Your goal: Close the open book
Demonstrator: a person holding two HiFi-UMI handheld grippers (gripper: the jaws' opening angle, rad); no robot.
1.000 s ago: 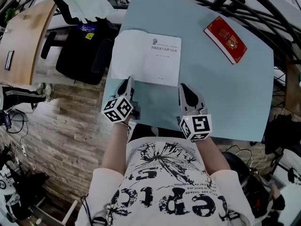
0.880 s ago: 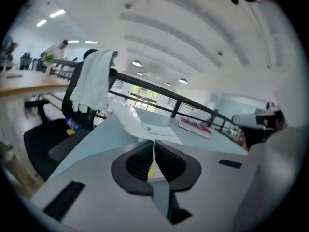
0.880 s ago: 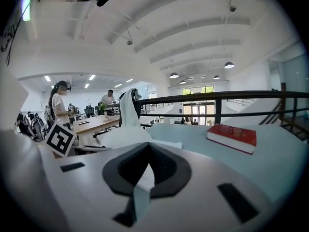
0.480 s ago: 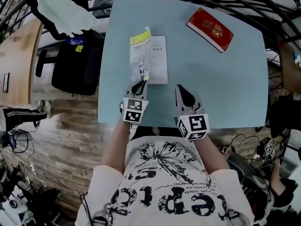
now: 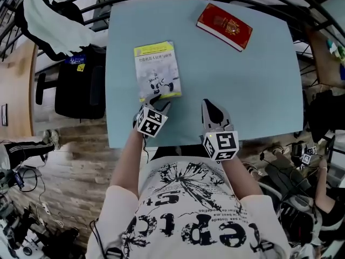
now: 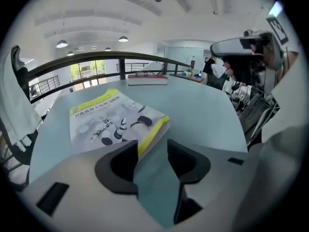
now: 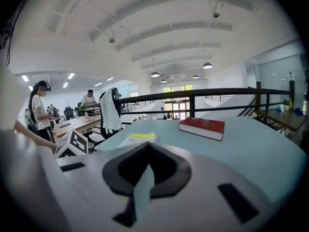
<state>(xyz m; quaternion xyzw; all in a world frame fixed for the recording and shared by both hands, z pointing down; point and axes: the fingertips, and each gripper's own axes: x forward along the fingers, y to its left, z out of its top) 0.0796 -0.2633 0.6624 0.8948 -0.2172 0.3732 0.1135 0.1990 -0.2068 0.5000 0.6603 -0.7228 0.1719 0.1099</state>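
The book [image 5: 157,69] lies closed and flat on the pale blue table [image 5: 253,90], its white and yellow front cover facing up. My left gripper [image 5: 156,99] sits at the book's near edge with its jaws opening. In the left gripper view only bare table shows between the jaws of the left gripper [image 6: 152,146], and the book's [image 6: 113,120] yellow-edged corner lies just past the left jaw tip. To the right of the book my right gripper [image 5: 211,106] hovers over bare table, shut and empty. In the right gripper view its jaws [image 7: 147,151] meet, with the book [image 7: 139,138] far off to the left.
A red hardback [image 5: 224,26] lies at the table's far right corner. Black railings run behind the table. A black chair [image 5: 75,80] with a white garment [image 5: 51,23] stands off the left edge. The table's near edge is just under both grippers.
The open pages swung over to the right and the book now lies closed. My left gripper came down with the cover, let it go and opened. The right gripper shifted slightly.
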